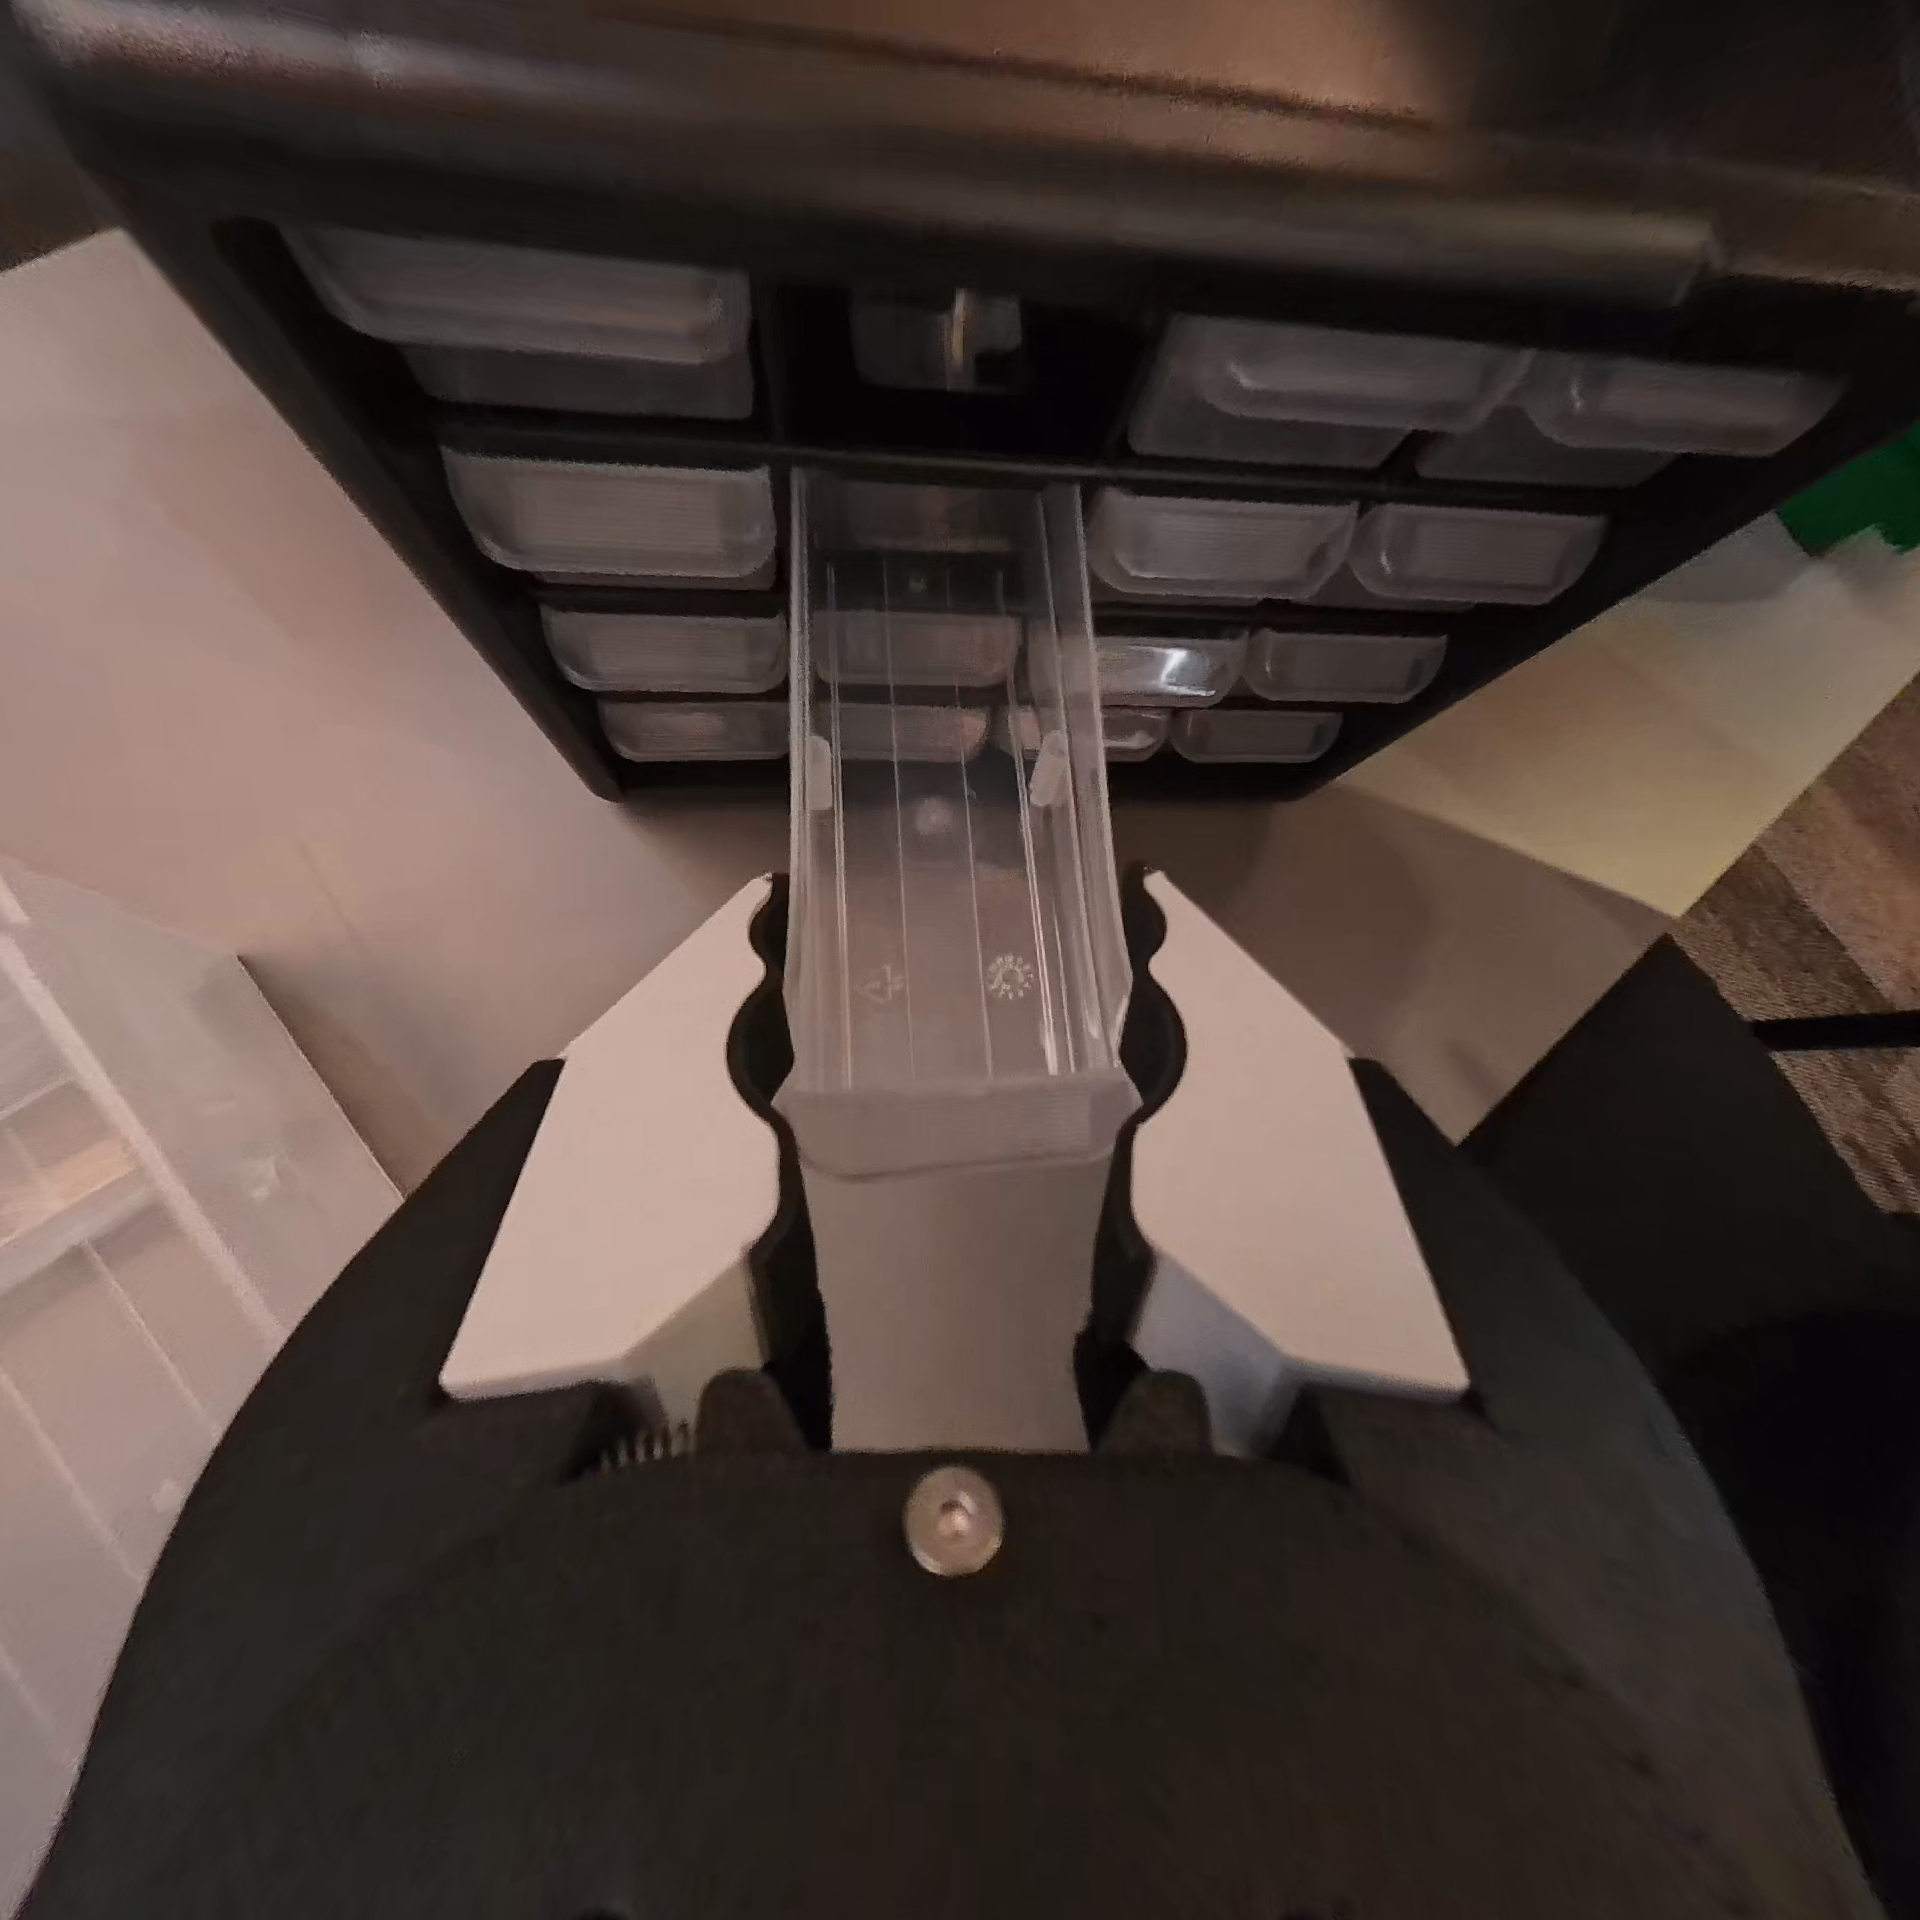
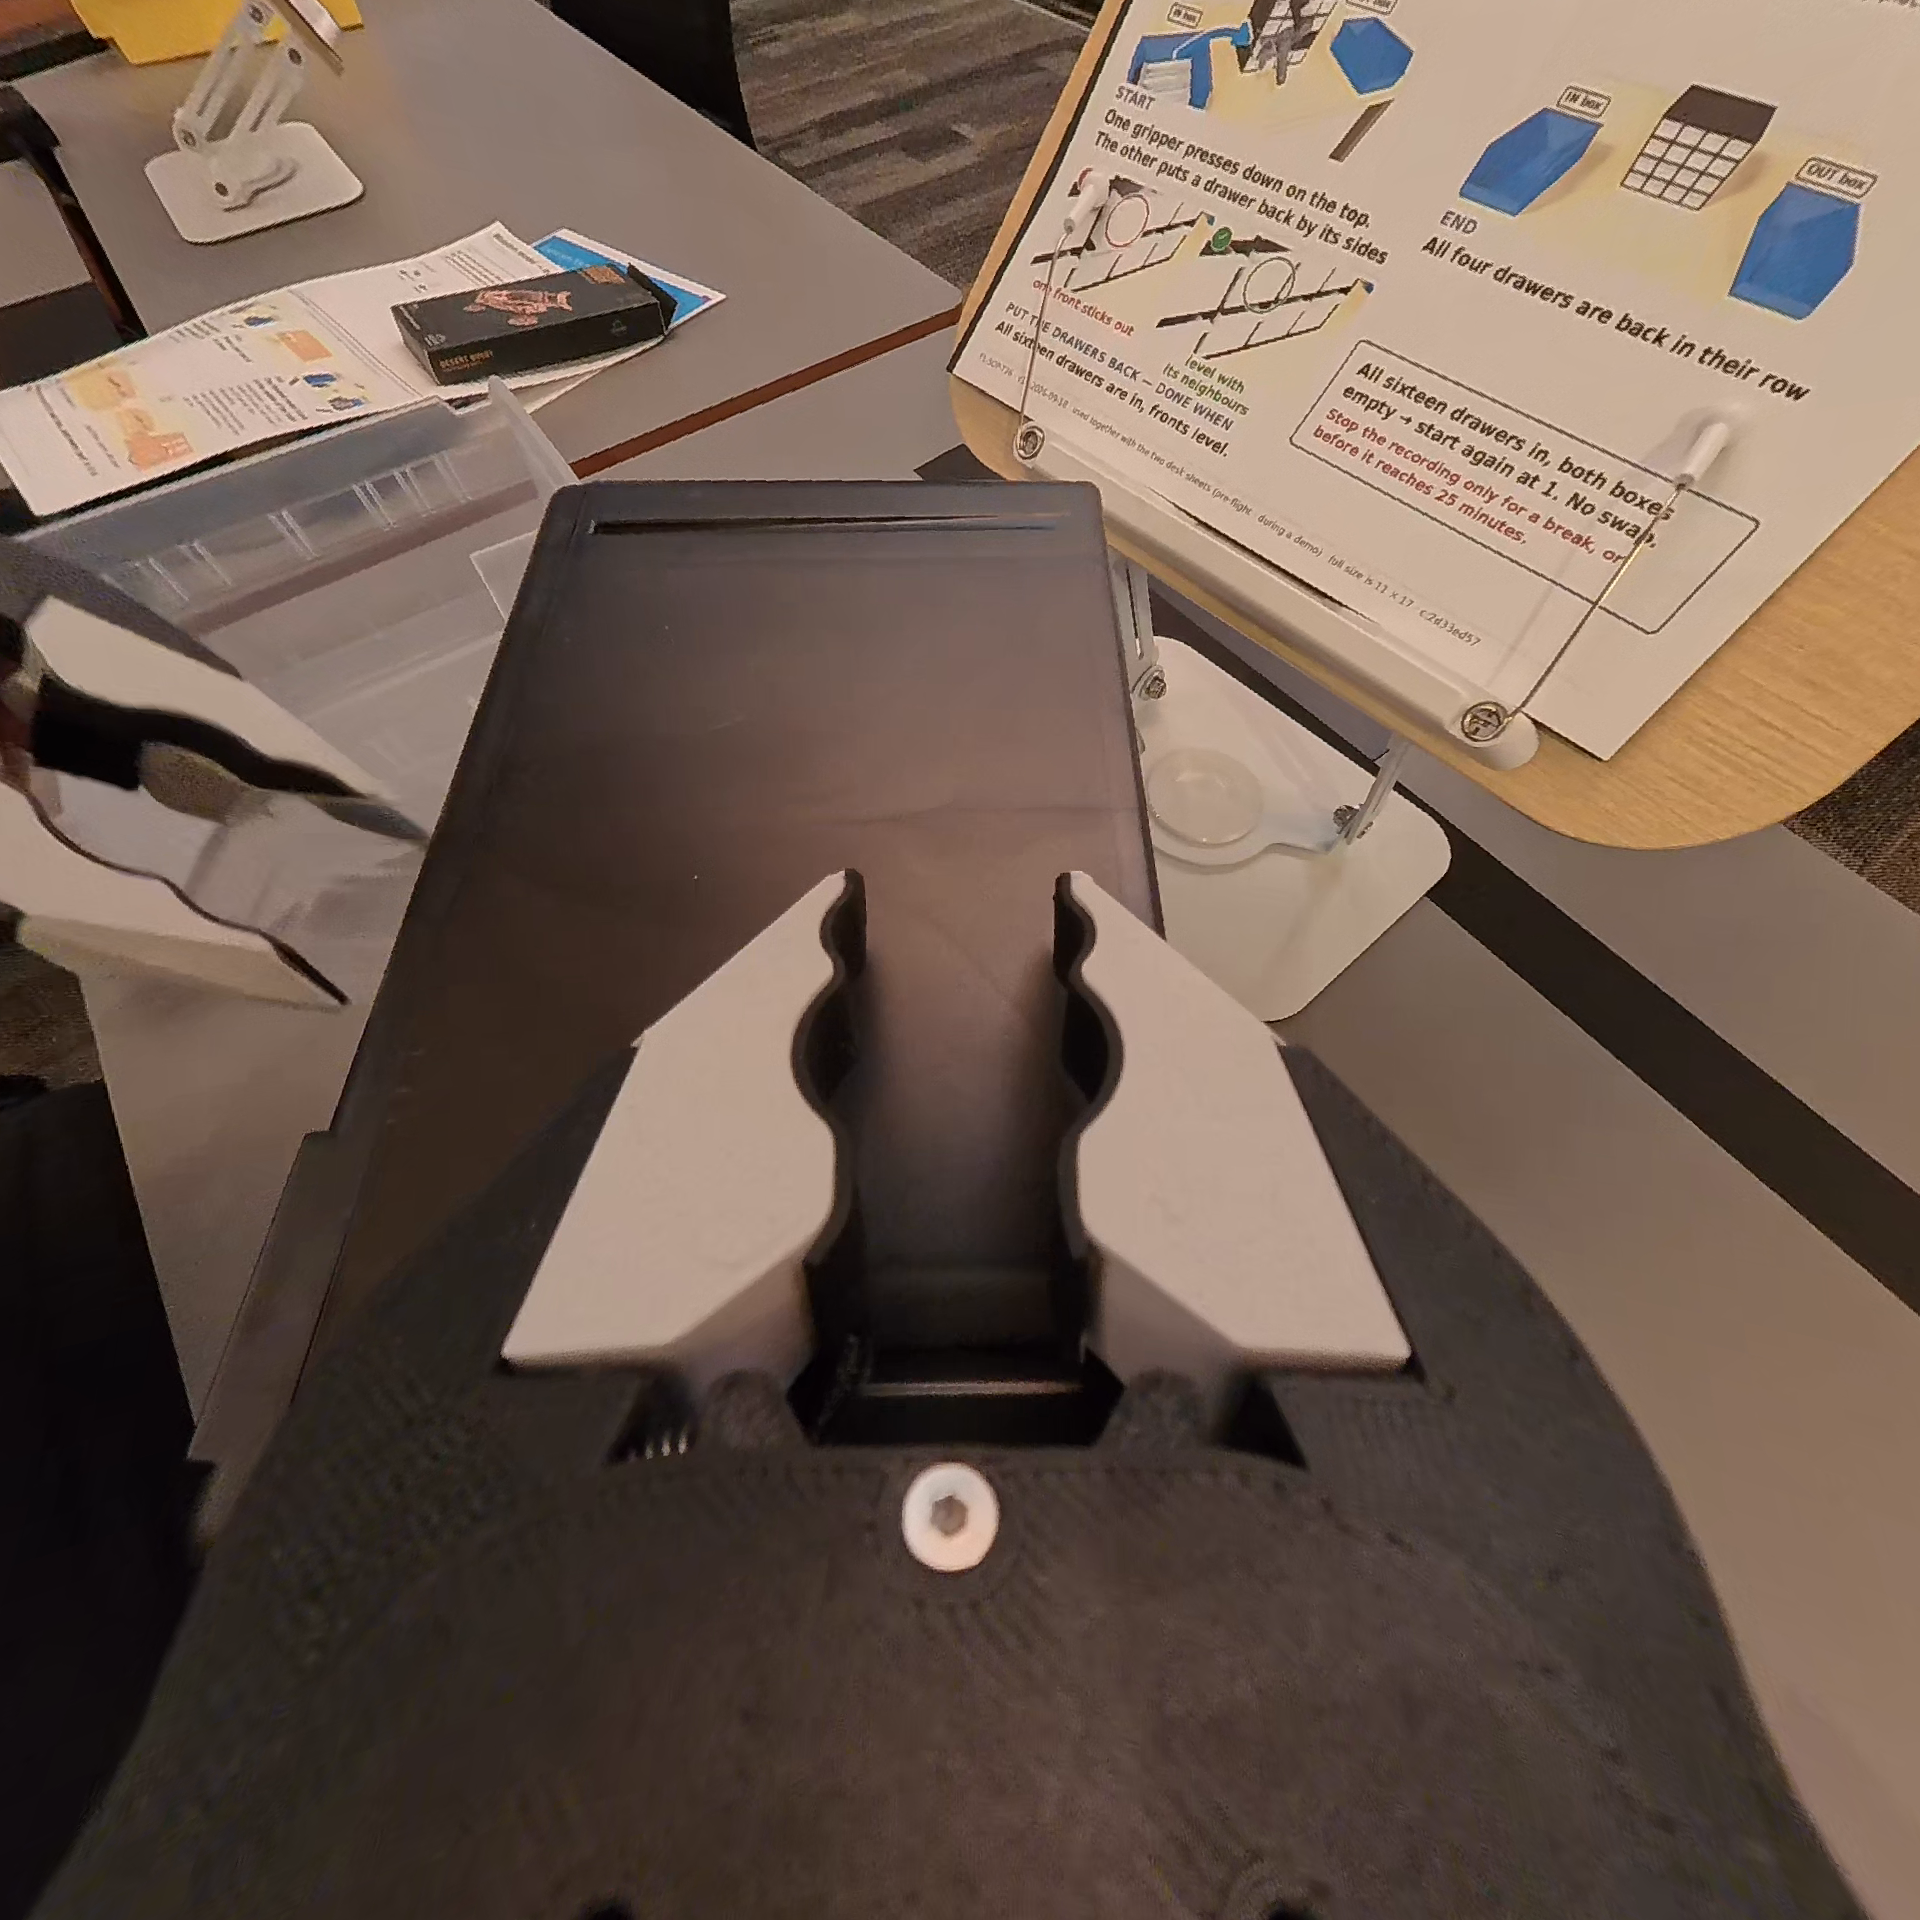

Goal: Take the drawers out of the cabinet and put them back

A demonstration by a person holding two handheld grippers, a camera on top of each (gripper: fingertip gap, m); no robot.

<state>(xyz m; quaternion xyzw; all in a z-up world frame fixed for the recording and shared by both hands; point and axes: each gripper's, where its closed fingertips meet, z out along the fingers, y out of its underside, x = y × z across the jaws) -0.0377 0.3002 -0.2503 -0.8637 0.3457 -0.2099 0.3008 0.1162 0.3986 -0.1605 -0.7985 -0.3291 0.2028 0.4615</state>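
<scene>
The black cabinet (image 1: 935,156) holds rows of clear drawers. My left gripper (image 1: 956,894) is shut on the sides of one clear drawer (image 1: 935,790). That drawer sticks far out of the second slot of the second row, with its back end in the opening. The drawer in the slot above (image 1: 935,343) sits deeper than its neighbours. In the right wrist view my right gripper (image 2: 956,894) is open and empty, with its fingers over the cabinet's flat black top (image 2: 831,675). The left gripper's fingers (image 2: 208,831) show blurred at the left edge.
A clear plastic box (image 2: 312,540) stands left of the cabinet and also shows in the left wrist view (image 1: 104,1143). An instruction board on a white stand (image 2: 1455,364) is at the right. Paper sheets (image 2: 208,374), a small black box (image 2: 530,322) and a white stand (image 2: 249,135) lie beyond.
</scene>
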